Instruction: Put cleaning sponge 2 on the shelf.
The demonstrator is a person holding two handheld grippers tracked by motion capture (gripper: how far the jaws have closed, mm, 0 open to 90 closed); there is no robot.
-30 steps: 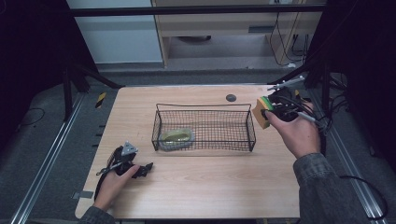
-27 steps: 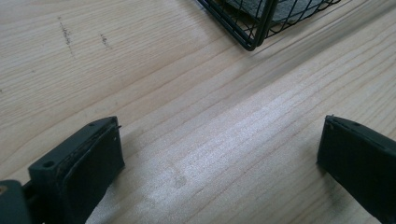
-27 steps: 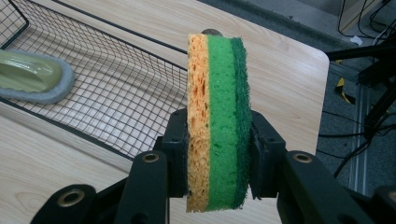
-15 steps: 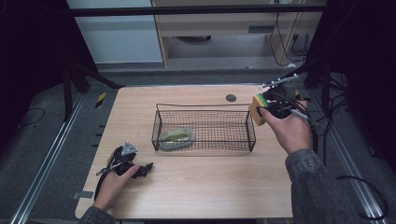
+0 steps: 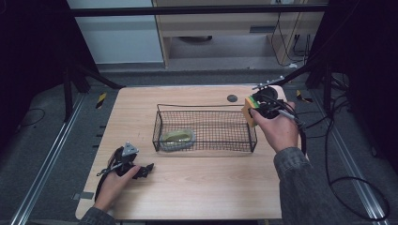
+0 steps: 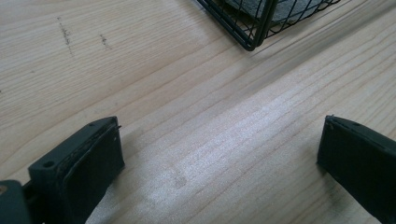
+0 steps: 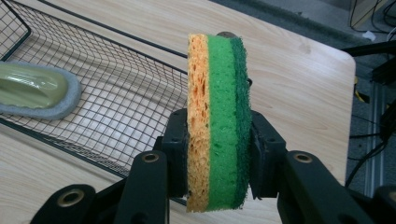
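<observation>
Near left, the left gripper [image 5: 149, 167] rests wide open on the table [image 5: 211, 187], while far right the right gripper [image 7: 219, 154] clamps the sponge [image 7: 217, 121] above the wire basket [image 5: 206, 147], not yet dropped beside the scrubber [image 5: 177, 138] inside.

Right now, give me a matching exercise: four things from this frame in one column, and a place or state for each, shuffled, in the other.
Things:
1. sponge
2. scrub brush
3. left gripper
4. dark round thing

Places or states:
A. lying inside the wire basket
B. jaws open, low over bare table
C. on the table beyond the basket
D. clamped on edge in the right gripper

Pairs: 1-D, 2-A, 3-B, 4-C
</observation>
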